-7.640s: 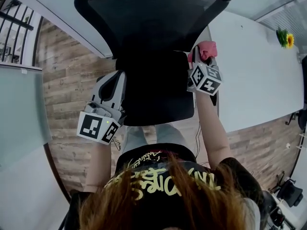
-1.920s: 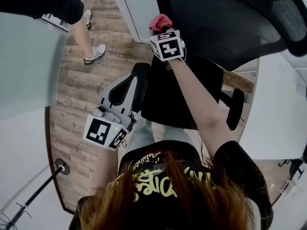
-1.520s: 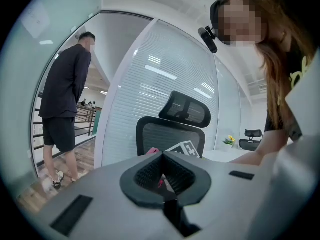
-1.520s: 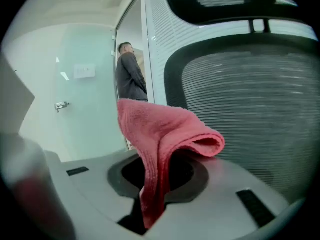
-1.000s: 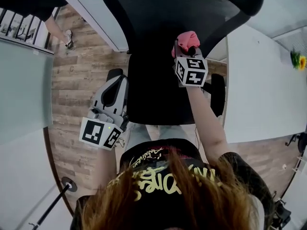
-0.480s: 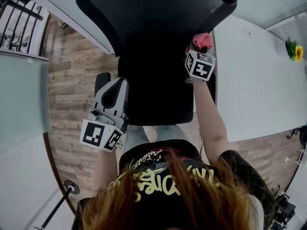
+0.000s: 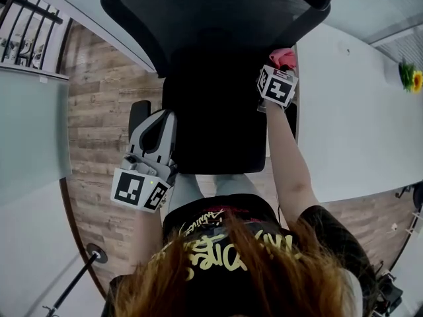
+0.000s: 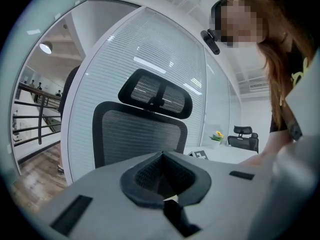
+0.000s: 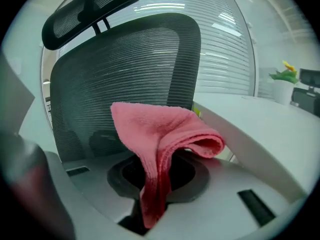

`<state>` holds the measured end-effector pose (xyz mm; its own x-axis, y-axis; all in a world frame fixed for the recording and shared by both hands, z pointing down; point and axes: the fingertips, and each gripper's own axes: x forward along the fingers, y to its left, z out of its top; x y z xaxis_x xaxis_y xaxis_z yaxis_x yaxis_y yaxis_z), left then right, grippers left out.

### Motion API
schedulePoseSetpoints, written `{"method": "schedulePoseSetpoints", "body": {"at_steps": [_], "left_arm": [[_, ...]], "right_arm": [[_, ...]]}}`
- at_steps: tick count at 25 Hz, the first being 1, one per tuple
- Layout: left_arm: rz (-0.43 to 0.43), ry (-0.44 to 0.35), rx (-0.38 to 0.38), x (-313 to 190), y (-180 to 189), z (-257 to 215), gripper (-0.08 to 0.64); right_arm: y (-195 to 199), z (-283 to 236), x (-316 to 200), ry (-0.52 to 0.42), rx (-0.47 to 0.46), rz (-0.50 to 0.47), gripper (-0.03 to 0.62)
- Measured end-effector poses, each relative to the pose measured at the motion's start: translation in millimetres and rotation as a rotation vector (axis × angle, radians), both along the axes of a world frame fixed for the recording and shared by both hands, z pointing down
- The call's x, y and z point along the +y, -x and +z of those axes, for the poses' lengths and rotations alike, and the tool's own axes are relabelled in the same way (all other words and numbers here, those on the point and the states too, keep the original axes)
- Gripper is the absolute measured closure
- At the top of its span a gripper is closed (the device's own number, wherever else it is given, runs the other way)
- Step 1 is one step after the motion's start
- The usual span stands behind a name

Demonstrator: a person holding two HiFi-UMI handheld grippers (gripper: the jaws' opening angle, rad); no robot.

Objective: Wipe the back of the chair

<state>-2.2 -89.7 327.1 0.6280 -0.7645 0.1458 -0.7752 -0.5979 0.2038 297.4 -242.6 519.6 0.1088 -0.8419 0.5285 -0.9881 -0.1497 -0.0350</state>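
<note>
The right claw (image 7: 280,68) is clenched on a soft pink cloth (image 9: 157,139). In the right gripper view the cloth comes up out of the shut jaws at 6 o'clock. It stands tall toward 12 o'clock, then flops over toward 3 o'clock, so its long way runs up and down. The cloth is right in front of the lower right part of the black mesh office chair (image 9: 125,69). I cannot tell if the cloth is touching the mesh.

From the head view, the cloth pokes out past the claw's marker cube toward 12 o'clock, at the right edge of the chair's back. The chair's back is at 12 o'clock and its seat reaches toward 6 o'clock. In the gripper views the back stands upright with the headrest (image 8: 155,95) on top.

The left claw (image 7: 161,116) is clenched too, with nothing in it. It is low at the seat's left side, pointing toward 12 o'clock, over the wooden floor (image 7: 99,111). A long white bench (image 7: 357,111) is at 3 o'clock, with a yellow flower (image 7: 414,78) at its far end.

One second ago the right claw and cloth were closer to the middle of the chair's back. Now they are out at the right edge. The left claw has stayed in almost the same place.
</note>
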Motion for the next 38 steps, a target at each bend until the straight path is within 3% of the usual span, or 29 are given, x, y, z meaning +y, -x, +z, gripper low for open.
{"method": "schedulePoseSetpoints", "body": {"at_steps": [12, 38], "left_arm": [[0.002, 0.015, 0.002, -4.4, -1.1, 8.2, 0.568], [-0.032, 0.046, 0.035, -7.4, 36.2, 20.9, 0.568]], "right_arm": [[8.7, 3.0, -6.1, 0.015, 0.006, 0.014, 0.528], [105.3, -2.2, -29.3, 0.019, 0.001, -0.108, 0.528]]}}
